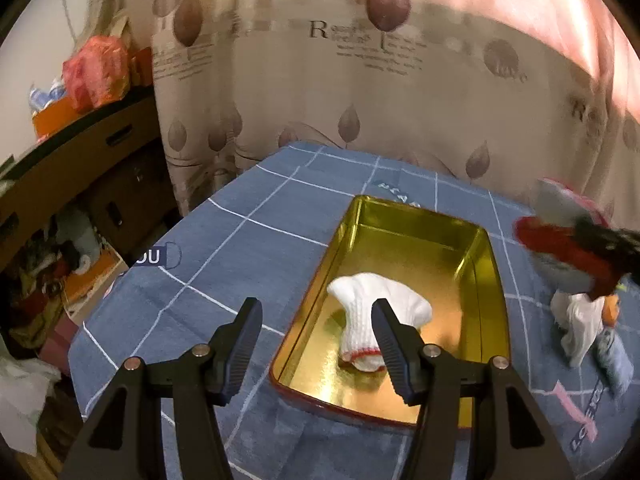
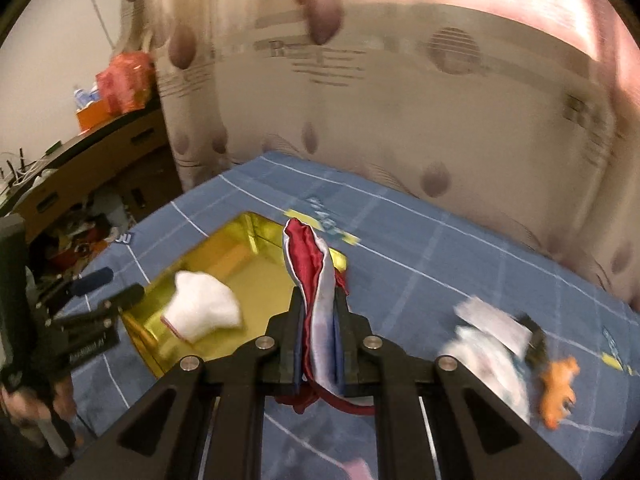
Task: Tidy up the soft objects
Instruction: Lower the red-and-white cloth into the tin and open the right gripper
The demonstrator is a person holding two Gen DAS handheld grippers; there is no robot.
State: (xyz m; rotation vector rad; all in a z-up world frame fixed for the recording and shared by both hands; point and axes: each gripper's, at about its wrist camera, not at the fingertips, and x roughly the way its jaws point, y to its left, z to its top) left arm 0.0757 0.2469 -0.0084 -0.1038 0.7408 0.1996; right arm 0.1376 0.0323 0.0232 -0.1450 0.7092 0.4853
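A white knit glove [image 1: 376, 312] with a red cuff lies inside the gold tin tray [image 1: 432, 248], which stands on the blue checked tablecloth. My left gripper [image 1: 316, 316] hangs open above the tray's near left corner with nothing between its fingers; its right finger overlaps the glove in this view. My right gripper [image 2: 319, 300] is shut on a red, white and blue satin cloth [image 2: 306, 256], held above the table just right of the tray [image 2: 248, 268]. In the left wrist view the right gripper [image 1: 592, 248] is a blur at the right edge. The glove [image 2: 202, 308] and left gripper [image 2: 112, 286] also show in the right wrist view.
A heap of white cloth [image 1: 580, 320], an orange toy [image 2: 558, 384], a denim piece [image 1: 614, 360] and a pink scrap [image 1: 572, 404] lie right of the tray. A patterned curtain [image 1: 360, 100] hangs behind the table. Cardboard boxes [image 1: 80, 168] and clutter stand beyond the table's left edge.
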